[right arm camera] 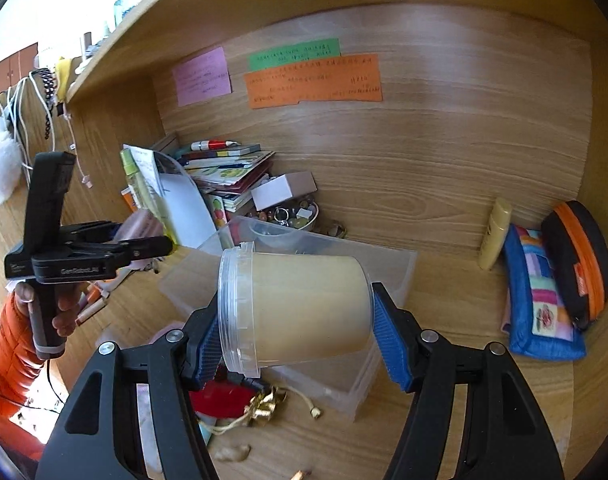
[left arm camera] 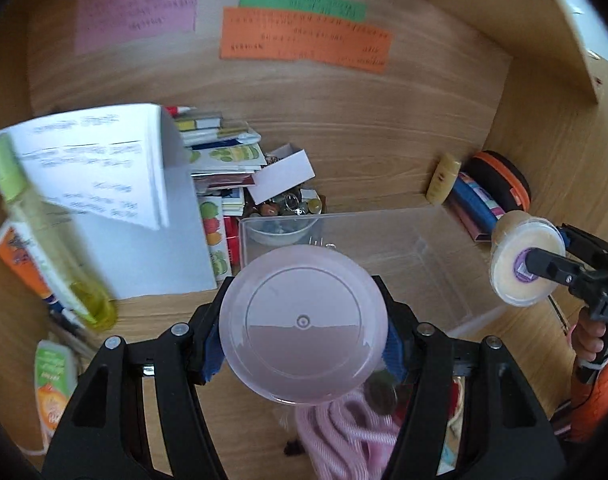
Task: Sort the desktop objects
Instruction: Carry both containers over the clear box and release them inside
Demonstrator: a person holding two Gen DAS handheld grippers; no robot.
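A round pale-pink plastic tub (left arm camera: 303, 330) is clamped between the blue pads of the left gripper (left arm camera: 303, 344), above the wooden desk (left arm camera: 384, 152). A cream-filled clear plastic jar (right arm camera: 300, 310), lying sideways, is gripped by the right gripper (right arm camera: 300, 332) over the clear rectangular storage box (right arm camera: 388, 264).

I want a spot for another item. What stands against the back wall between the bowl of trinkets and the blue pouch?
Only a yellow tube, upright beside the blue pouch; from the bowl of trinkets to it the desk is bare, seen in the right wrist view.
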